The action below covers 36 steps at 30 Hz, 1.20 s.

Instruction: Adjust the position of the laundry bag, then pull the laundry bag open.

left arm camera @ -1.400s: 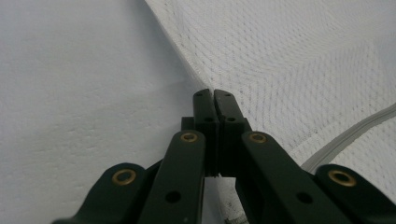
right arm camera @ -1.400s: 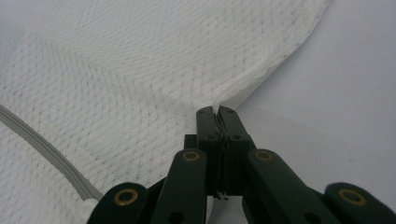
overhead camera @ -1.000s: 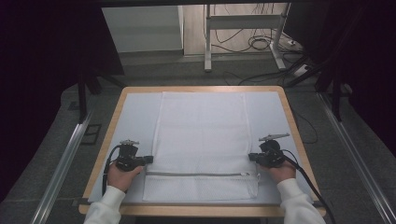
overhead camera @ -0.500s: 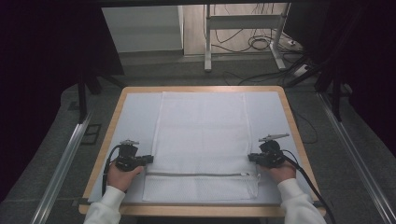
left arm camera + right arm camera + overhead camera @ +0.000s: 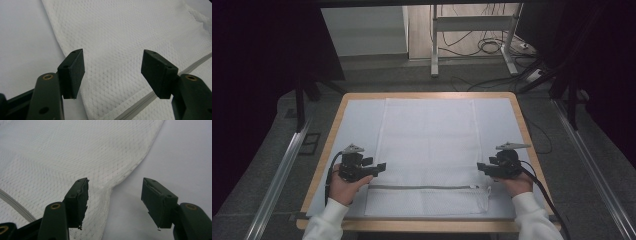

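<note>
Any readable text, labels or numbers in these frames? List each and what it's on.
None: no readable text in any view.
Mesh bag: plain white, no label or print visible.
Zipper: no marking legible.
Left tool and right tool: black, no lettering seen.
Table: plain white sheet with a wooden rim, no marks.

One mesh bag (image 5: 428,150), two tongs (image 5: 381,166) (image 5: 481,167), one table (image 5: 517,105).
</note>
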{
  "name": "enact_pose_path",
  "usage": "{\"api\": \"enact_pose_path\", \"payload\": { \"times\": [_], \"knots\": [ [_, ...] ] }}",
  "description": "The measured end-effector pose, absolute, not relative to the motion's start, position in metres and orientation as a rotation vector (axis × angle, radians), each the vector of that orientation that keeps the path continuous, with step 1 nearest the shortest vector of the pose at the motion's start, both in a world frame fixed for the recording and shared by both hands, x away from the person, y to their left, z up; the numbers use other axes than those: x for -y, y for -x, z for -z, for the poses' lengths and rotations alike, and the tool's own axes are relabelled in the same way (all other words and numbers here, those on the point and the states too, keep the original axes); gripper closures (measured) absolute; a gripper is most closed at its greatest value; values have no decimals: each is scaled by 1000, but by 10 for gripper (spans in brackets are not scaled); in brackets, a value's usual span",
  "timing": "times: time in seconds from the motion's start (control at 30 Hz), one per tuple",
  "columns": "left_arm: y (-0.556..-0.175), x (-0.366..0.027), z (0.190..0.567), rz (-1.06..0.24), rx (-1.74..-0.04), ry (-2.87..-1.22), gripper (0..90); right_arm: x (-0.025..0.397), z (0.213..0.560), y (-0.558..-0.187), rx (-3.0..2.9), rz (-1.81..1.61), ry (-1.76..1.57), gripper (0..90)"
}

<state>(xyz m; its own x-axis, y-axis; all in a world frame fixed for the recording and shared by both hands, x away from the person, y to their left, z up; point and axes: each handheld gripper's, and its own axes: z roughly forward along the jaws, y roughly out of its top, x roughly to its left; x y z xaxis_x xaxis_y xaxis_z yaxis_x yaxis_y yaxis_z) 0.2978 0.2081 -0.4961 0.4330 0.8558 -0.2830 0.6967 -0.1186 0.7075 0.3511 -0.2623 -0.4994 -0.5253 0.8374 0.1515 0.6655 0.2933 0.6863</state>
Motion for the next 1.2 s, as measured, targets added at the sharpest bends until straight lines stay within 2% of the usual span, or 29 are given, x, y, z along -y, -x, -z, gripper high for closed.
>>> {"api": "enact_pose_path", "payload": {
  "times": [0.4,0.53,0.7,1.2],
  "knots": [
    [-301,-174,489,-255,-1272,-1902,287,267,498,-347,-2307,-1045,-1368,335],
    [-299,-163,484,-300,-1269,-1851,303,269,499,-346,-2303,-1047,-1372,330],
    [-297,-156,480,-296,-1251,-1845,301,273,498,-345,-2271,-1043,-1397,327],
    [-297,-127,478,-182,-1165,-1877,305,274,500,-346,-2269,-1029,-1385,320]
  ]
}}
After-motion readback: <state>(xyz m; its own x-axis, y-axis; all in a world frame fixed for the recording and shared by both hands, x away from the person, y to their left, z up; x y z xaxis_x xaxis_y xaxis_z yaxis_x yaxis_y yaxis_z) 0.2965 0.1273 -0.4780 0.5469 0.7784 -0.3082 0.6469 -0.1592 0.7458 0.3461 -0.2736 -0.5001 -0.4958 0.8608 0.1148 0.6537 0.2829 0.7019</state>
